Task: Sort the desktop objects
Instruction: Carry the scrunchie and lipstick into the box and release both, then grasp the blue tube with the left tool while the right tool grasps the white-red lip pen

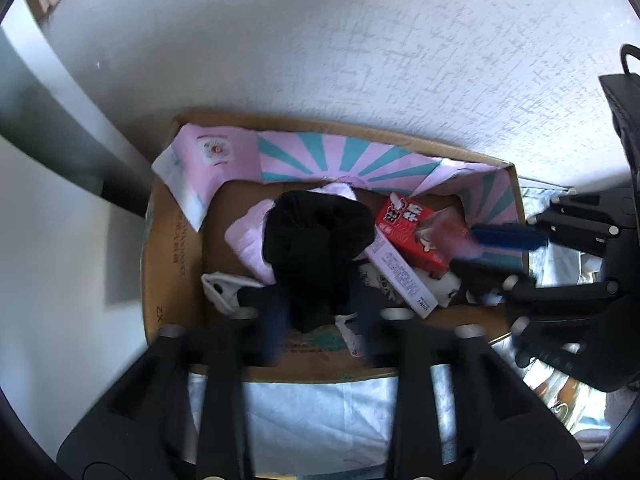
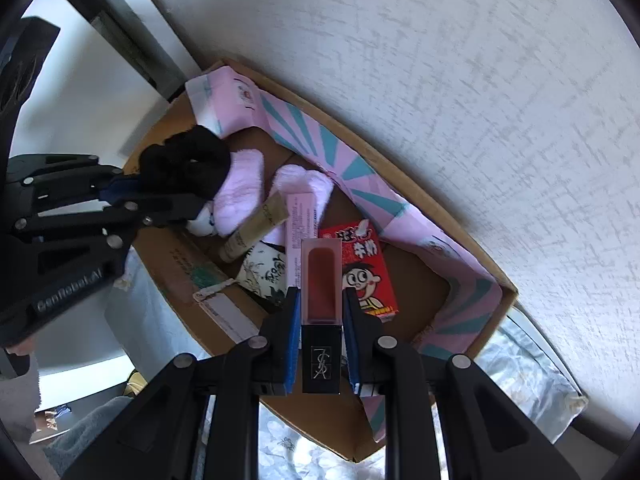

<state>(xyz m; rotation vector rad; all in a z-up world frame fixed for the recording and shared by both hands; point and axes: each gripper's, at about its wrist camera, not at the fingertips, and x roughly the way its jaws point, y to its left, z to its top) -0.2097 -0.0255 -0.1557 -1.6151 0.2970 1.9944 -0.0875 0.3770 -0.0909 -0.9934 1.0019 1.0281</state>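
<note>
This looks like a home, likely a bedroom or living corner. Ahead of the fingers a white textured wallpapered wall (image 1: 360, 40) rises behind an open cardboard box (image 1: 168, 248) lined with pink-and-teal paper (image 1: 344, 156). The box holds personal items: fluffy pink socks (image 2: 248, 184), a black scrunchie (image 1: 316, 236), a red milk carton (image 2: 368, 264), and cosmetics boxes (image 1: 400, 276). Below the fingers, the box rests on a pale floral cloth (image 1: 320, 412), the kind used as household bedding or a cover.

A pale floral cloth (image 2: 160, 320) covers the surface, and an open cardboard box (image 1: 172, 248) sits directly on it.
</note>
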